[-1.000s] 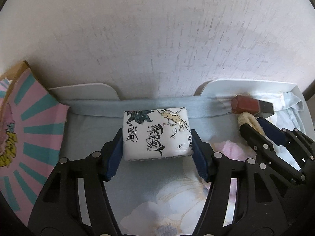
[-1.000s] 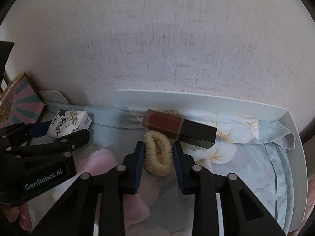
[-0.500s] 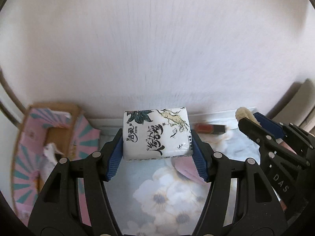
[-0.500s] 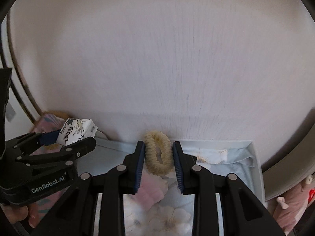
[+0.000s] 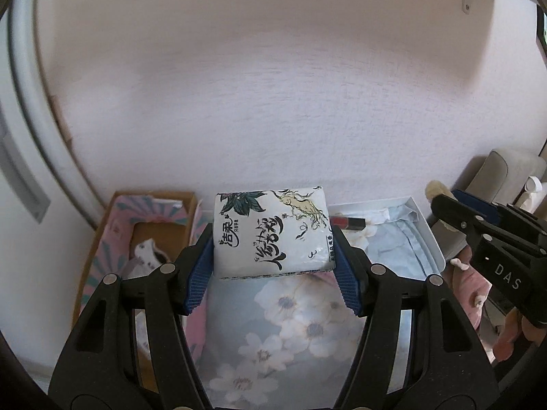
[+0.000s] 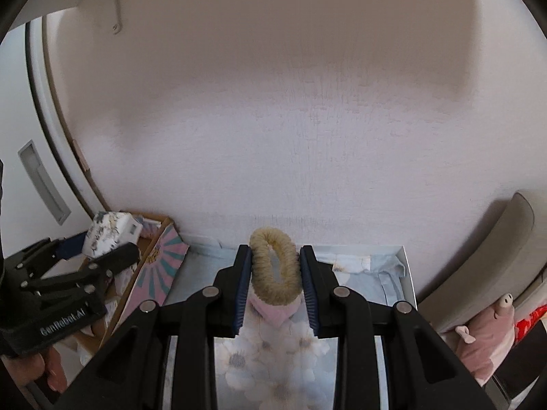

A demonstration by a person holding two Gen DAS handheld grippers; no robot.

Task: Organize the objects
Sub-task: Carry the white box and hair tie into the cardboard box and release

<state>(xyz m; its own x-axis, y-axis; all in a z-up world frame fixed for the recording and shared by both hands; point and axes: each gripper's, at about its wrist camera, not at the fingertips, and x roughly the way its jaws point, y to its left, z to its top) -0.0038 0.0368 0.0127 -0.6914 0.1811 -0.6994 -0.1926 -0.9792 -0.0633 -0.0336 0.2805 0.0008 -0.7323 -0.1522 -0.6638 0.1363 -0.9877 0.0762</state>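
Note:
My left gripper (image 5: 271, 259) is shut on a white tissue pack (image 5: 271, 230) printed with black script and leaves, held in the air over the floral cloth. My right gripper (image 6: 275, 276) is shut on a cream fuzzy hair tie (image 6: 275, 270), also lifted clear. Each view shows the other gripper at its side: the right gripper (image 5: 444, 201) with the hair tie (image 5: 435, 188), and the left gripper (image 6: 92, 249) with the tissue pack (image 6: 109, 234). A dark red lip-gloss tube (image 5: 347, 222) lies on the cloth in the white tray (image 5: 430, 235), far below.
A cardboard box (image 5: 102, 235) with pink and teal stripes stands left of the tray and holds a small white item (image 5: 147, 251). A plain wall (image 5: 273, 102) rises just behind. Pink soft toys (image 6: 485, 335) and a grey cushion (image 6: 492, 256) lie at the right. A white door (image 6: 34, 157) stands at the left.
Both grippers have risen well above the tray with the tissue pack and hair tie still held. The tray, box and lip-gloss tube now look smaller and lower; more wall shows.

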